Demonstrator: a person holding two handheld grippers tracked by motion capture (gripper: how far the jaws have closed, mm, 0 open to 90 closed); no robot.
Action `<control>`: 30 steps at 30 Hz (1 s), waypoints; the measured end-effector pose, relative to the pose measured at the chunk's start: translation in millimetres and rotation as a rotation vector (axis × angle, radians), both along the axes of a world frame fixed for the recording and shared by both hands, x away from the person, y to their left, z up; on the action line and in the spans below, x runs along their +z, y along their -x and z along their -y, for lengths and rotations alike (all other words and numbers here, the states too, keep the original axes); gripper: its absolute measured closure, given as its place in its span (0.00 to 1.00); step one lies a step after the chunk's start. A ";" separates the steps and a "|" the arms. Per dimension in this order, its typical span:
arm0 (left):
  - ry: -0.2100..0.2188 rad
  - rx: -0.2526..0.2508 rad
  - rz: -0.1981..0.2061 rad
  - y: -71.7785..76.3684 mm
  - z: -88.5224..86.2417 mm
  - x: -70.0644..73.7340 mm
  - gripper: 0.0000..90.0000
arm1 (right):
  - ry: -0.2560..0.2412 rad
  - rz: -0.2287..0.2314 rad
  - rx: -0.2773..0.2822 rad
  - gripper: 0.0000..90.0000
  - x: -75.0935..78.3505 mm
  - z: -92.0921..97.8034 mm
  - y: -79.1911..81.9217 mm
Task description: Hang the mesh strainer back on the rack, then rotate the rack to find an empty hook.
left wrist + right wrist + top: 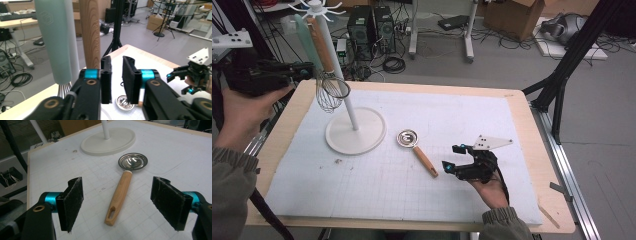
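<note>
A wooden table (539, 145) carried a white gridded mat (422, 175) that covered most of its top. On the far left part of the mat stood a white stand (355, 131), a round base with a thin upright pole topped by hooks. From those hooks hung a whisk (331, 89) with a wooden handle, its wire head just left of the pole, and a pale green utensil (308, 37) beside it; what kind of utensil it was could not be told.

Near the middle of the mat, just right of the stand's base, lay a ladle (417, 148). Its shiny metal bowl pointed toward the far left and its wooden handle ran toward the near right. In the right gripper view the ladle (121, 192) lay flat, its handle end with the hanging slot nearest the camera.

The left gripper (287, 75) was held off the table's far left corner, close to the hanging whisk. In the left gripper view its jaws stood a narrow gap apart with nothing between them, and the whisk handle (90, 33) and green utensil (53, 41) hung just beyond the left gripper (116, 80).

The right gripper (454, 157) hovered over the near right of the mat, just right of the ladle handle's end. In its own view the right gripper (124, 206) had its jaws spread wide and empty, with the handle lying on the mat between them.
</note>
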State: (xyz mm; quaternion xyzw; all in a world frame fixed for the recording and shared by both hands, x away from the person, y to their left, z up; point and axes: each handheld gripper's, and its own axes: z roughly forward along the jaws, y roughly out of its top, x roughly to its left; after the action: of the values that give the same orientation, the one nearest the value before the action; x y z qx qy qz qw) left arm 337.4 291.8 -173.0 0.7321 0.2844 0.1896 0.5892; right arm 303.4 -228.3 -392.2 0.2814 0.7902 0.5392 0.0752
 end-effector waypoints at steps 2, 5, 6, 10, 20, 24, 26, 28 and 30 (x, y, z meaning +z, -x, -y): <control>0.007 -0.007 0.003 1.4 1.1 3.3 0.95 | 0.000 0.002 -0.001 0.28 0.3 -0.1 0.5; 0.013 -0.019 0.007 1.3 3.4 10.2 0.96 | -0.002 0.005 0.002 0.28 0.4 -0.2 0.7; 0.017 -0.018 0.011 1.2 4.5 12.9 0.96 | -0.001 0.006 -0.001 0.28 0.4 0.0 0.5; 0.019 -0.020 0.021 -0.3 10.5 24.4 0.97 | -0.001 0.009 -0.002 0.28 0.5 0.1 0.7; 0.024 0.004 0.038 -8.5 26.9 52.9 0.99 | -0.007 0.008 -0.007 0.28 0.0 2.4 0.4; 0.036 0.009 0.041 -12.5 31.3 59.3 0.99 | -0.012 0.005 -0.010 0.28 0.1 4.0 0.7; 0.030 0.014 0.040 -14.8 33.0 60.9 0.99 | -0.011 0.006 -0.009 0.28 -0.2 4.3 0.6; 0.029 0.022 0.038 -17.6 33.9 61.6 0.99 | -0.011 0.006 -0.009 0.28 -0.1 4.3 0.8; 0.035 0.035 0.040 -19.5 34.2 61.5 0.99 | -0.014 0.007 -0.008 0.28 0.1 4.6 0.9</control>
State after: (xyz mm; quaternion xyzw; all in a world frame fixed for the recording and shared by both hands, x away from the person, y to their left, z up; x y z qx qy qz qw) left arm 356.9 257.6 -111.5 0.7128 0.2886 0.2094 0.6040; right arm 302.5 -232.9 -392.1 0.2833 0.7849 0.5454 0.0782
